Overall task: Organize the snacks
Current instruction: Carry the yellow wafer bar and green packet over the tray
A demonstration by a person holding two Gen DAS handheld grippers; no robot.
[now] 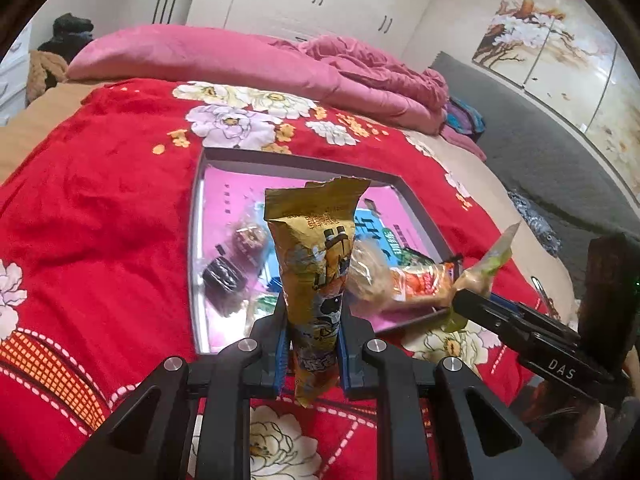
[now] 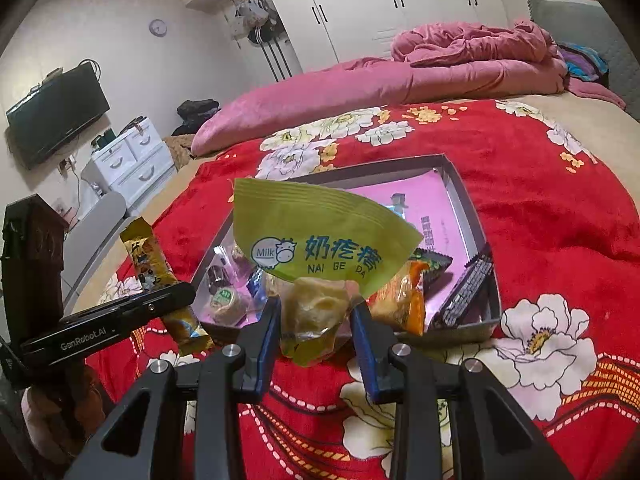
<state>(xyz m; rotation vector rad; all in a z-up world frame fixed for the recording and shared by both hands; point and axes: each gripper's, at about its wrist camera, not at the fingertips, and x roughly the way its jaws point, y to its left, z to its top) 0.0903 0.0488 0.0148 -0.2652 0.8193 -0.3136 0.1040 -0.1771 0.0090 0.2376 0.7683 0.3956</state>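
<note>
We see a shallow grey-walled box [image 1: 199, 240] lying open on a red floral blanket [image 1: 100, 208], its floor lined pink; in it we make out a dark round wrapped snack [image 1: 223, 276] near the left wall, a brownish wrapped one [image 1: 250, 238] just beyond it, a blue printed packet [image 1: 370, 228] farther right, and an orange packet [image 1: 420, 282] at the near right. From the right wrist view the same box [image 2: 466, 204] also holds a small round cake with a green label [image 2: 226, 300], a black wrapper [image 2: 466, 292] leaning on the right wall, and a dark green packet [image 2: 434, 264] behind the orange packet [image 2: 402, 300].

The left gripper [image 1: 314, 340] pinches a long yellow snack packet [image 1: 316, 264] at its lower part, jaws pressed onto the wrapper; the packet's long axis runs nearly straight away from the camera, its torn crimped end pointing toward the far side of the box, its lower end hanging below the fingers; it is held above the box's near edge.

The right gripper [image 2: 316, 320] clamps a green milk-candy packet [image 2: 316, 240] across its clear lower half, where a pale lump shows; the green printed flap fans upward and to the right, the lettering upright; it too is held over the near edge of the box.

A folded pink quilt [image 2: 400, 76] lies beyond the blanket.
</note>
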